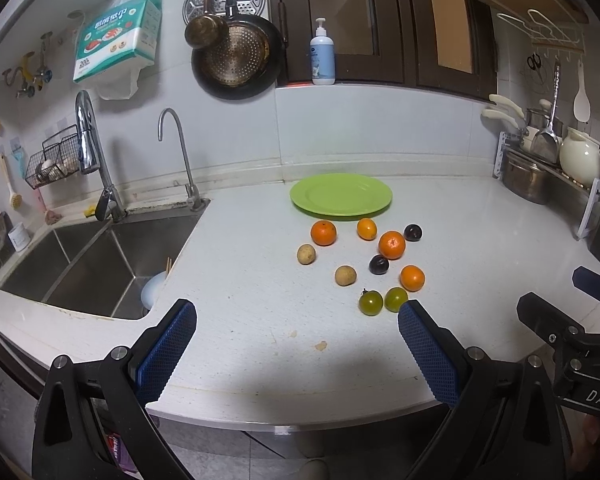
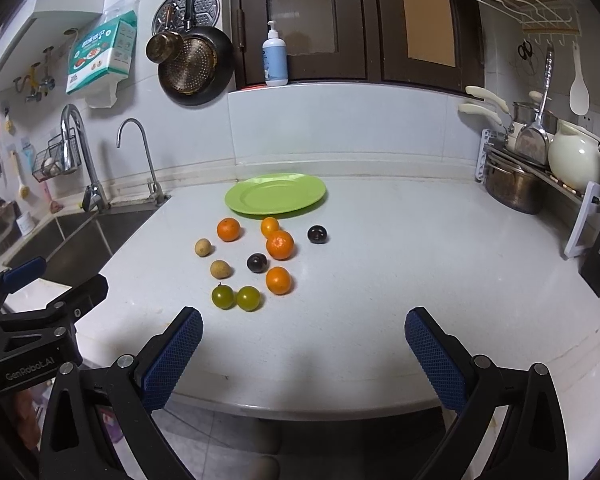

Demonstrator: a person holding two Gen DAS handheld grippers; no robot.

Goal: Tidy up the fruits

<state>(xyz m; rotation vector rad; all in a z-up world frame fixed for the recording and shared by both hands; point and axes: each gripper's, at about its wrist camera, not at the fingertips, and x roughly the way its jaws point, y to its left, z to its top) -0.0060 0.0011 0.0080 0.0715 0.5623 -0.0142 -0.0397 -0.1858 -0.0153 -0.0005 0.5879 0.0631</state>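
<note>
a: left hand-held gripper [image 1: 298,344] hangs over the near edge of the white speckled stone bench [image 1: 240,280], blue ribbed pads spread wide, nothing between them. from its own view, is anything sorted?

b: no. the round lime-green plastic plate [image 1: 341,195] at the back is bare. all the fruit lies loose in front of it: four orange citrus, two tan longan-like fruits, two dark purple plums, and two green cherry tomatoes [image 1: 383,301] nearest the pads.

a: and the right wrist view?

b: right hand-held gripper [image 2: 304,340] is likewise released and empty, held near the bench edge. same count there: the big orange mandarin [image 2: 279,245] sits mid-cluster, nothing touching the plate [image 2: 275,198].

a: so by my reckoning the task hasn't begun.

b: agreed; every piece of the ten looks left to move.
</note>
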